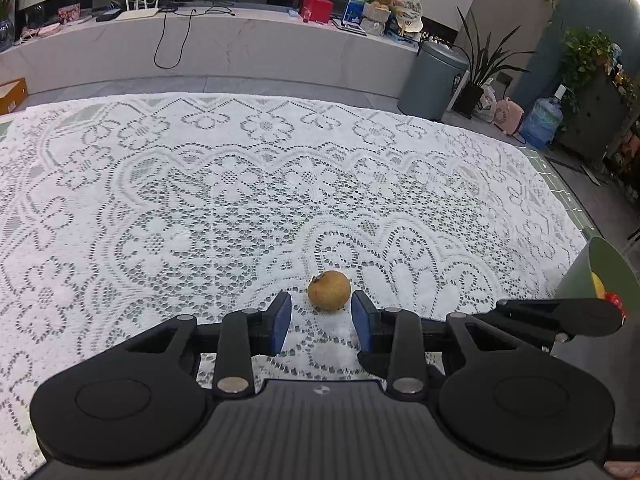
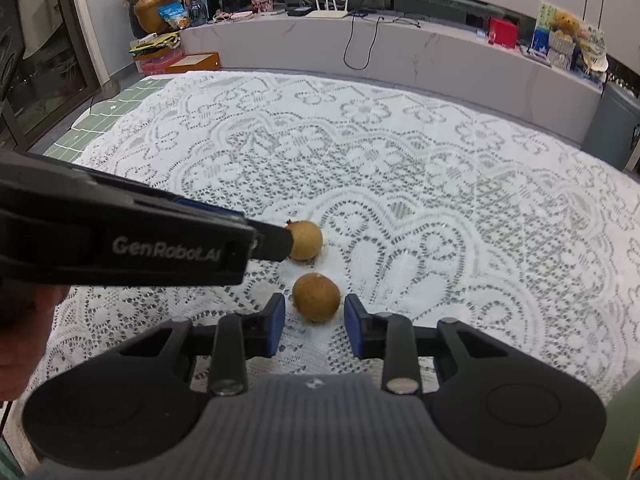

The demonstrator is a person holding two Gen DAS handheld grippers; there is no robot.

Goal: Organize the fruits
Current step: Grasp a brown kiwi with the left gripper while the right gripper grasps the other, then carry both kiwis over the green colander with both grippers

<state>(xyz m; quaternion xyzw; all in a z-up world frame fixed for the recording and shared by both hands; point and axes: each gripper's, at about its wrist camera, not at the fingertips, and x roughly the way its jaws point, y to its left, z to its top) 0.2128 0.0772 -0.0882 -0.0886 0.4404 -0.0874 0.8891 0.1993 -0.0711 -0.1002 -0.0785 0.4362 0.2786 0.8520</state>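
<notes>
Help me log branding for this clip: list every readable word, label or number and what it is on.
"GenRobotAI": white lettering along the side of the left gripper, seen by the right wrist camera; its last letter is partly cut off.
Boxes and packages on the far shelf: print too small and blurred to read.

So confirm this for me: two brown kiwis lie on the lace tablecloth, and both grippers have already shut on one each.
Not quite. The two kiwis do lie on the lace tablecloth, but neither is gripped. The right wrist view shows the right gripper open around the nearer one; the left wrist view shows the left gripper open too.
</notes>
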